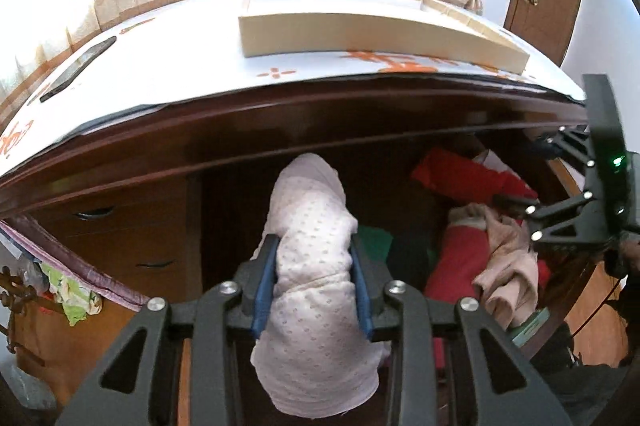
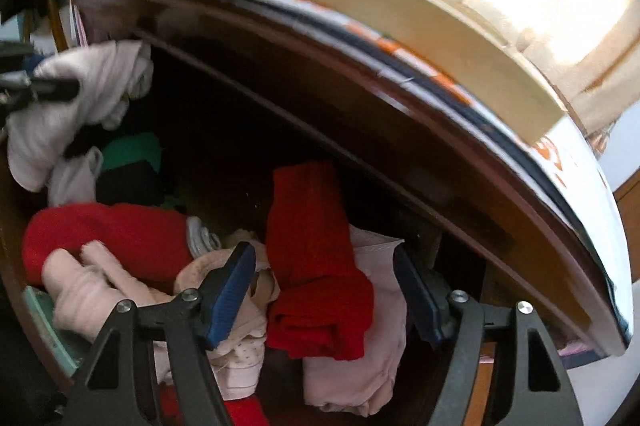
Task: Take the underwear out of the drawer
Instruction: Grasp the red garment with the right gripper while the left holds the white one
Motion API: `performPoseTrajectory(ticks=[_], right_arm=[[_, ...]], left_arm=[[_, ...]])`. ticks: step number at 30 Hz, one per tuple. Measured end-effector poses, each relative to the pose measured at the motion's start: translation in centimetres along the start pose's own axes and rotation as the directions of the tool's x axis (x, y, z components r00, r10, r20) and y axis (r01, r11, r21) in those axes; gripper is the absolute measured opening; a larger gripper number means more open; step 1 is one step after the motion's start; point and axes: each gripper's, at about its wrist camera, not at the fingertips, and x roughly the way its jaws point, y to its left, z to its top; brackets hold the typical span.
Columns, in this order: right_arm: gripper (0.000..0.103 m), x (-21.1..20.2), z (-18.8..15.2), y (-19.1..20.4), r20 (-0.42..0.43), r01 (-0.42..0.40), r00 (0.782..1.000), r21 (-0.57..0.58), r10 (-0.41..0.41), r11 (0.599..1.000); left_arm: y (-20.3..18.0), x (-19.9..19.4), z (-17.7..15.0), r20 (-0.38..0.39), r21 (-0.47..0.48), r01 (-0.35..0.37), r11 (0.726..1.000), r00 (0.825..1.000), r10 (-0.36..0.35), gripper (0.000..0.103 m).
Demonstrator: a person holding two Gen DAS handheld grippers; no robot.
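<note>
The left tongs (image 1: pixel 314 282) are clamped on the pale dotted underwear (image 1: pixel 316 266), held above the drawer (image 2: pixel 24 266) — its lower end is cut off. The right tongs (image 2: pixel 324 290) stand apart over a red garment (image 2: pixel 316 266), touching nothing — this view is blurred.

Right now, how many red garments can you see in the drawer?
2. One folded red piece lies between the open right gripper's fingers; a second red bundle sits left of it, under pale pink items. More may be buried underneath.
</note>
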Motion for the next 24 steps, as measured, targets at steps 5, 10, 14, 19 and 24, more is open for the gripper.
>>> performPoseTrajectory(ticks=[5,10,14,19,24], right_arm=[[0.073,1.6,0.6,0.5,-0.044,0.027,0.999,-0.042,-0.029,0.999],[0.071,3.1,1.6,1.4,-0.091,0.041,0.995,-0.074,-0.047,0.996],[0.07,4.0,2.2,2.1,-0.132,0.029,0.99,-0.082,-0.039,0.996],[0.07,5.3,2.8,2.2,-0.17,0.014,0.985,-0.094,-0.03,0.996],[0.058,6.7,3.1,2.5,-0.227,-0.018,0.974,-0.105,-0.006,0.994]], left_arm=[[-0.8,-0.2,0.4,0.026,0.01,0.021,1.0,0.999,-0.022,0.033],[-1.1,0.2,0.3,0.018,0.023,0.04,0.999,0.999,-0.041,0.033],[-1.1,0.4,0.3,0.016,0.018,0.045,0.999,0.999,-0.045,0.033],[-1.3,0.4,0.2,0.018,0.022,0.049,0.999,0.999,-0.049,0.033],[-1.6,0.3,0.1,0.022,0.023,0.055,0.998,0.998,-0.055,0.033]])
